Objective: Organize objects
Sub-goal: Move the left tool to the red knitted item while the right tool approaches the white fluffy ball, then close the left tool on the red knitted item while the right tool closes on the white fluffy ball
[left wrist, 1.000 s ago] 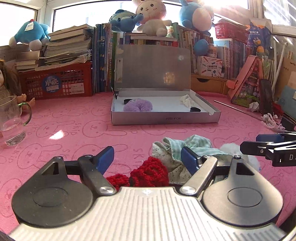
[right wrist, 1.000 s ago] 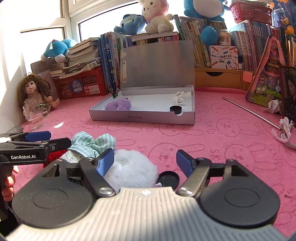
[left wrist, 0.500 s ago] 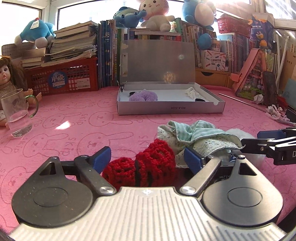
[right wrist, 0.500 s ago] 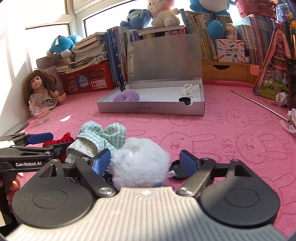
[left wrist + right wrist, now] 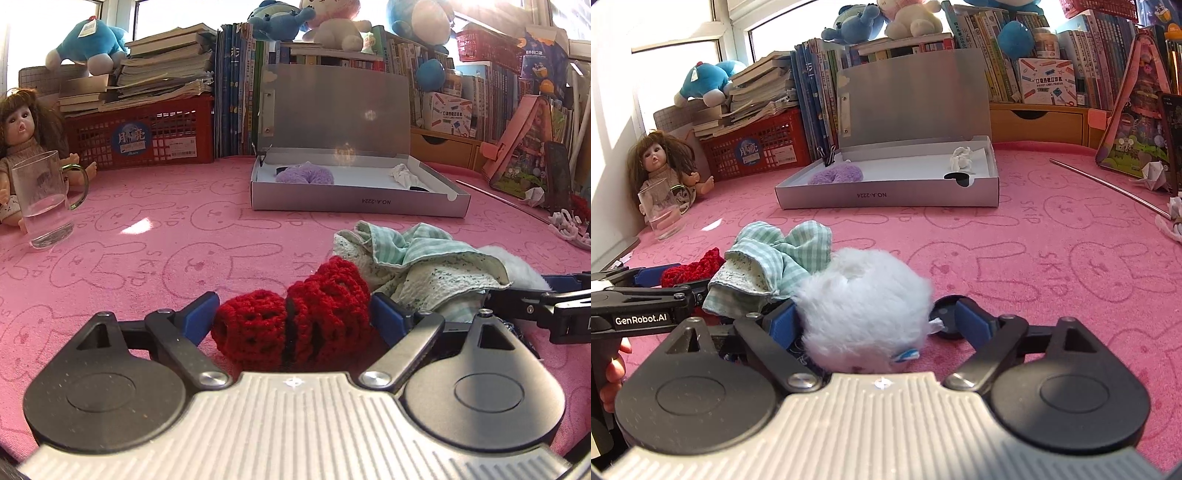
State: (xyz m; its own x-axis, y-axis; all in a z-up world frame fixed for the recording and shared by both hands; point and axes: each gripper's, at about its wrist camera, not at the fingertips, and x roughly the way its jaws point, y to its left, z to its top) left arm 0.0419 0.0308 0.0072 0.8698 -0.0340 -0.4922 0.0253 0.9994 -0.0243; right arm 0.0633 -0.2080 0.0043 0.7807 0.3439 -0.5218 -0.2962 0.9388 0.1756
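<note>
On the pink mat a red crocheted scrunchie (image 5: 295, 317) lies between the jaws of my left gripper (image 5: 291, 310), which are opening and do not squeeze it. A white fluffy scrunchie (image 5: 864, 299) sits between the opening jaws of my right gripper (image 5: 875, 319); its left pad touches the fluff, its right pad stands clear over a black disc (image 5: 943, 310). A green checked cloth (image 5: 775, 254) lies bunched between the two. Further back stands an open grey box (image 5: 354, 201) holding a purple scrunchie (image 5: 304, 175) and a small white item (image 5: 404, 173).
A glass mug (image 5: 44, 199) and a doll (image 5: 22, 125) stand at the far left. A red basket (image 5: 144, 136), books and plush toys line the back. A thin metal rod (image 5: 1108, 184) and small white items lie at the right.
Both grippers have advanced and their jaws have widened. The red scrunchie now lies fully between the left jaws, and the white fluffy one sits deeper between the right jaws.
</note>
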